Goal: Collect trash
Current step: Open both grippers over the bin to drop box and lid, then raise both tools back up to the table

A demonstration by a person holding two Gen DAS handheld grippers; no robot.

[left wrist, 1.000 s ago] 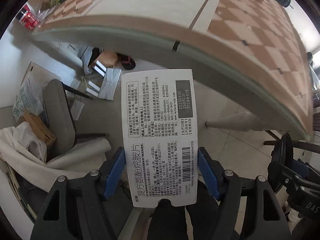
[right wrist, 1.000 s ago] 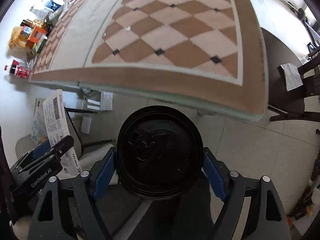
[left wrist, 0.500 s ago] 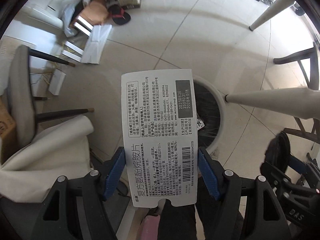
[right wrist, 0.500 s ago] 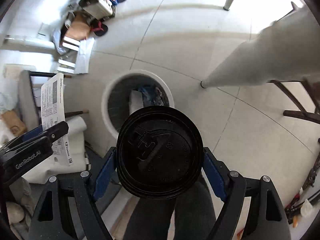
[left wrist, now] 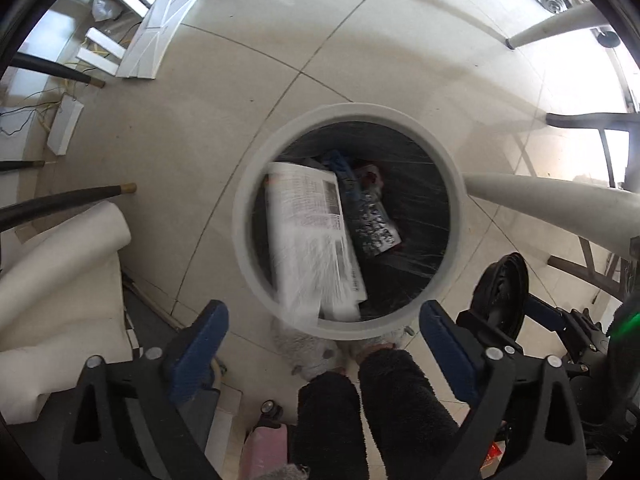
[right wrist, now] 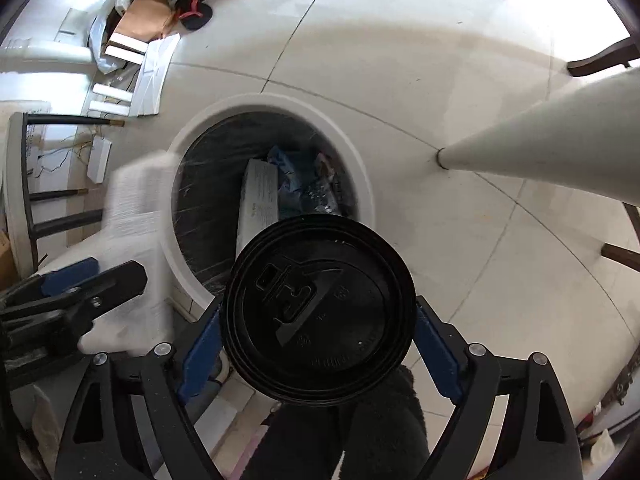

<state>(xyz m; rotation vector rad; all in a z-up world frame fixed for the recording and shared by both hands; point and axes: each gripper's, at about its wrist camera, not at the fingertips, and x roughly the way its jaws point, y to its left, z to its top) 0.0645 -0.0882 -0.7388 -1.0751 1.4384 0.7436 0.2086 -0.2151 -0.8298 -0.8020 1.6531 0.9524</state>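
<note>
The white printed box (left wrist: 316, 240) is blurring as it is falling over the bin's rim (left wrist: 248, 184); its print is unreadable now. My left gripper (left wrist: 323, 332), clamping it half a second ago, has just been opening and is standing empty. My right gripper (right wrist: 316, 344), jaws widening, is still cradling the black lid (right wrist: 318, 314) beside the bin.

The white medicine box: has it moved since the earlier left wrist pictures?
Yes. The white medicine box has left the opened left tongs and is falling, blurred, into the round trash bin below.
</note>
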